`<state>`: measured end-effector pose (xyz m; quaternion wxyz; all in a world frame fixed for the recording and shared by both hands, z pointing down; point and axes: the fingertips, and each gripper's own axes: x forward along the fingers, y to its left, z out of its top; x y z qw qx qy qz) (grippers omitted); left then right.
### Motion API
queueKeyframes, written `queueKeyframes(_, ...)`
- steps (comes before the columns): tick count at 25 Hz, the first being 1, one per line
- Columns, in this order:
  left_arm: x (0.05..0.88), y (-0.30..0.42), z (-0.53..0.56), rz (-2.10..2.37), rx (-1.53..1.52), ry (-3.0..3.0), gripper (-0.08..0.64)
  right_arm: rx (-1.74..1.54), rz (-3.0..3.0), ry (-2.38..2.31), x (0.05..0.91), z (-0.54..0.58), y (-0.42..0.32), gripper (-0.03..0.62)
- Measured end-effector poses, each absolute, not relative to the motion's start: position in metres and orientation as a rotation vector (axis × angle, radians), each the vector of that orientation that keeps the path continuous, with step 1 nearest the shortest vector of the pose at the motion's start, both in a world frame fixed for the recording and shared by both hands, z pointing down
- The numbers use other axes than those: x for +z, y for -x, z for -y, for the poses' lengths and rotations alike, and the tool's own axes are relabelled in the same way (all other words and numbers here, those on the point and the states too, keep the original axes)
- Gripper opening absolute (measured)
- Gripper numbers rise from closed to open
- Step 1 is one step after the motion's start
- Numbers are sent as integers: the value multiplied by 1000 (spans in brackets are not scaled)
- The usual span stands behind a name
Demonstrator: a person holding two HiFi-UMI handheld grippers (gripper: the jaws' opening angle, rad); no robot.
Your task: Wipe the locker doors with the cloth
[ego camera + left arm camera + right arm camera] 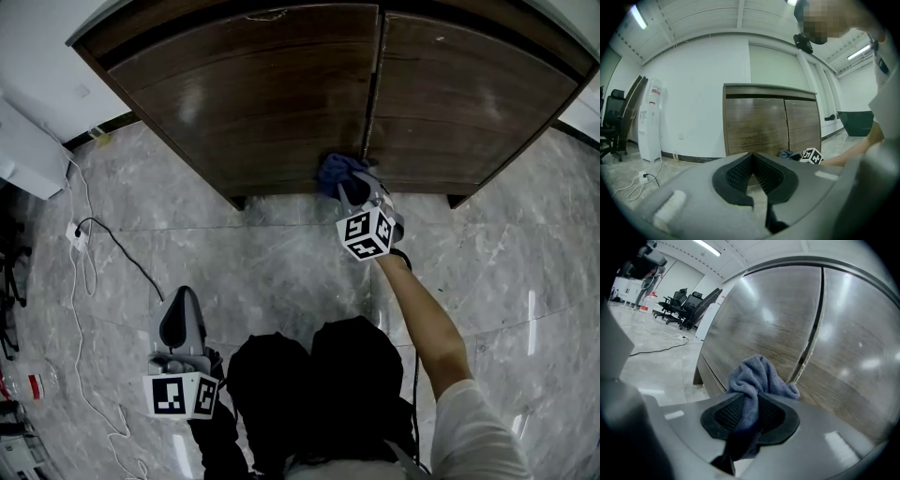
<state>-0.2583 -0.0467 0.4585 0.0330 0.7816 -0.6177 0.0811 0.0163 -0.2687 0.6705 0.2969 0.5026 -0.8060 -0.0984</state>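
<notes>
Against the lower part of the left locker door (253, 103), just left of the seam where it meets the right locker door (469, 103), the blue cloth (336, 172) is seen at the centre of the head view. It is held by the right gripper (359, 192), which is carried at the end of an outstretched forearm (422, 314) reaching up from the lower right of the frame.

Seen from the right gripper view, the fingers (727, 414) are clamped on the cloth. A narrow fold of it is pinched between the two ribbed pads and runs down between them toward the bottom of the frame. The bunched bulk of it stands out beyond the fingertips, at the middle of the frame, in front of the dark wood. The bunch appears to touch the door, though the contact itself is covered by the cloth.

At the lower left of the head view the left gripper (183, 298) is held over the marble floor (281, 253), well apart from the doors and the cloth. Its fingers (733, 176) are brought together, the tips meeting, and nothing is held between them. A white cable (80, 281) lies on the floor at the left edge of the head view.
</notes>
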Motion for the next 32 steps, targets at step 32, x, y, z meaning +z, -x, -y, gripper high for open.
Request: queueKeyframes(32, 442, 184, 64, 1790, 180, -2513, 2, -814, 2164, -1668, 318, 266, -111, 92)
